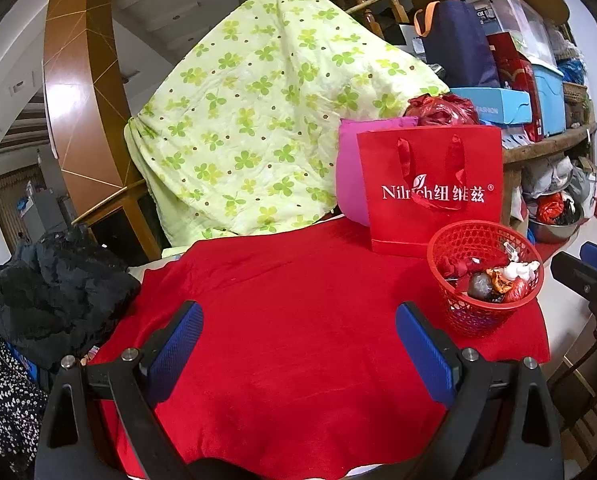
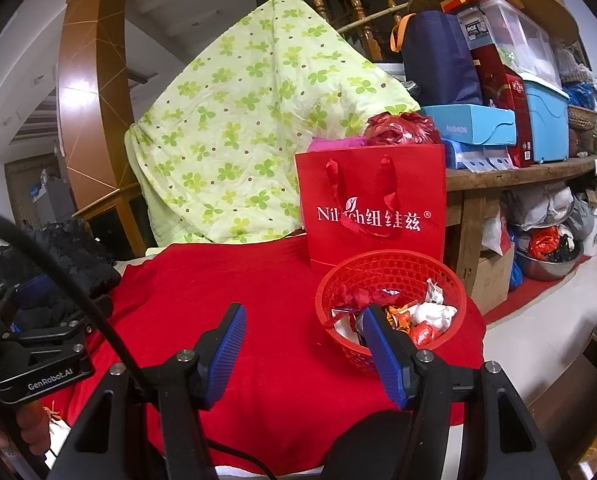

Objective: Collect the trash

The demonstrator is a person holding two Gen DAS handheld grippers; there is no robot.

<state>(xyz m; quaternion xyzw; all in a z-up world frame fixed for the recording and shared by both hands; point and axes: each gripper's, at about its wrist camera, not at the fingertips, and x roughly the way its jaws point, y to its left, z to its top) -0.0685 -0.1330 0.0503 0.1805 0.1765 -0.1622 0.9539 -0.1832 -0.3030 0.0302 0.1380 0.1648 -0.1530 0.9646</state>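
Note:
A small red mesh basket [image 1: 486,308] stands on the red tablecloth [image 1: 290,340] at the right, in front of a red paper gift bag [image 1: 430,184]. It holds several wrappers and crumpled bits of trash [image 1: 498,280]. My left gripper [image 1: 298,340] is open and empty over bare cloth, left of the basket. In the right wrist view the basket [image 2: 390,280] with its trash [image 2: 430,316] sits just ahead; my right gripper [image 2: 302,340] is open and empty, its right finger [image 2: 382,352] in front of the basket's near rim. The left gripper's body [image 2: 38,344] shows at far left.
A green flowered quilt [image 1: 258,112] hangs over a chair behind the table. A black garment [image 1: 54,280] lies at the left edge. A pink bag [image 1: 350,176] and red plastic bag [image 1: 438,110] stand behind the gift bag. Cluttered wooden shelves [image 2: 518,172] with boxes fill the right.

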